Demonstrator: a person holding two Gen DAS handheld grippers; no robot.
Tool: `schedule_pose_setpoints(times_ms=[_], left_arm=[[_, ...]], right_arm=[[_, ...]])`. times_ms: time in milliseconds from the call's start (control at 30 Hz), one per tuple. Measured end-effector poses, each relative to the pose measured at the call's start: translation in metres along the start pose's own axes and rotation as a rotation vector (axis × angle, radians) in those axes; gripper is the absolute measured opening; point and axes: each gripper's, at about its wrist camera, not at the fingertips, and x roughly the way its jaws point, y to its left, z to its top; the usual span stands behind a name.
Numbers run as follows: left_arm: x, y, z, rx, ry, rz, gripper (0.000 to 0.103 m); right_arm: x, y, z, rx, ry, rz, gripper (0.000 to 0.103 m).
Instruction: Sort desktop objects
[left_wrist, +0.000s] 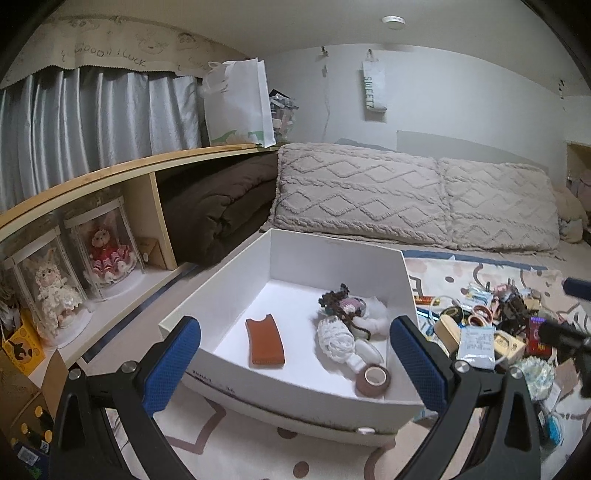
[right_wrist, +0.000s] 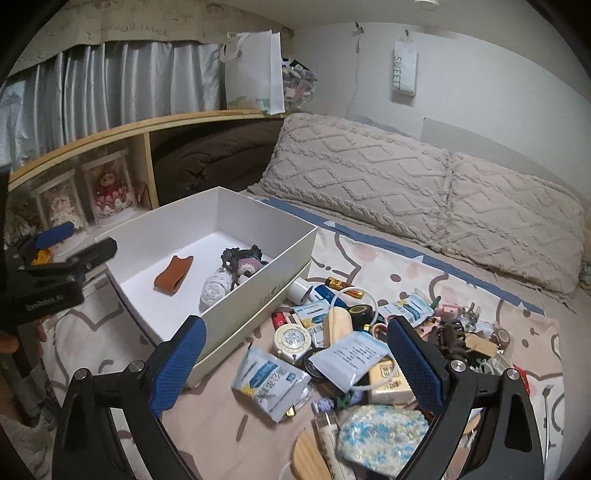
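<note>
**Both hand-held grippers spread above the bed, box partly filled**

Blue-padded fingers of the left hand-held gripper (left_wrist: 295, 354) stood spread wide with nothing between them, hovering before the white rectangular cardboard box (left_wrist: 334, 251) on the patterned bedsheet (right_wrist: 369, 254). Inside the box lay a flat brown leather sleeve (left_wrist: 265, 345), a white knitted bundle (left_wrist: 334, 338), a dark crocheted piece with a pink centre (left_wrist: 345, 302) and a brown roll of tape (left_wrist: 373, 380) in the near corner. The right hand-held gripper (right_wrist: 297, 365) was likewise spread and held nothing, poised over the loose pile just beside the box: white-and-blue foil sachets (right_wrist: 269, 384), a round white tin (right_wrist: 293, 339), a speckled blue-and-white fabric pouch (right_wrist: 380, 432) and a pale wooden oval piece (right_wrist: 338, 325). Two beige tufted pillows (right_wrist: 424, 192) lay beyond the pile, near the wall. A wooden shelf (left_wrist: 110, 173) held two boxed dolls (left_wrist: 107, 247).
</note>
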Motion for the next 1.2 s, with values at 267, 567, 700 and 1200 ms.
schedule_pose_setpoints(times_ms=[267, 567, 700, 1200], left_arm=[[-0.023, -0.010, -0.020, 0.015, -0.025, -0.051, 0.103], [-0.045, -0.029, -0.043, 0.027, -0.027, -0.112, 0.103], [-0.050, -0.037, -0.052, 0.036, -0.020, -0.108, 0.103], [-0.083, -0.060, -0.060, 0.054, -0.037, -0.176, 0.103]], right_arm=[[-0.024, -0.010, -0.019, 0.026, -0.034, -0.016, 0.098], [-0.039, -0.018, -0.039, 0.050, -0.054, -0.023, 0.098], [-0.046, -0.018, -0.050, 0.043, -0.060, -0.041, 0.098], [-0.075, -0.027, -0.077, 0.046, -0.102, -0.053, 0.098]])
